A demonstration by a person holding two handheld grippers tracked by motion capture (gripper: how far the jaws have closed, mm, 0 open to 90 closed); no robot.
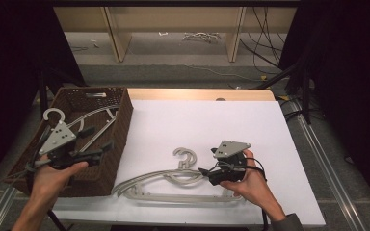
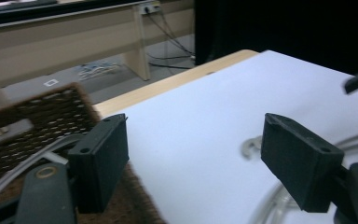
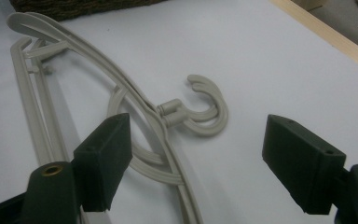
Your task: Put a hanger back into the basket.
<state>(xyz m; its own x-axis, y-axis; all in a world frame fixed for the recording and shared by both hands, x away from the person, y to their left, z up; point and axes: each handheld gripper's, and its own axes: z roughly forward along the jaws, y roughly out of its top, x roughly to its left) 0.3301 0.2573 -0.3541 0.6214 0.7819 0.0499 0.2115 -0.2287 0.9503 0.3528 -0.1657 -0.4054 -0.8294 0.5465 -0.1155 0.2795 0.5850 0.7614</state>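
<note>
Hanger point(image 1: 173, 185): flat on white table point(image 1: 270, 125), just left of right gripper point(image 1: 207, 173).
Right gripper: jaws apart, nothing between.
Left gripper point(image 1: 99, 144): over basket point(image 1: 120, 125), jaws apart, empty.

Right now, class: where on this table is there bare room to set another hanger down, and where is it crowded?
Free: the white sheet between the basket and its right edge, beyond the hanger's hook. Crowded: the near strip, where the hanger lies beside the right gripper; the basket holds hangers under the left gripper.
</note>
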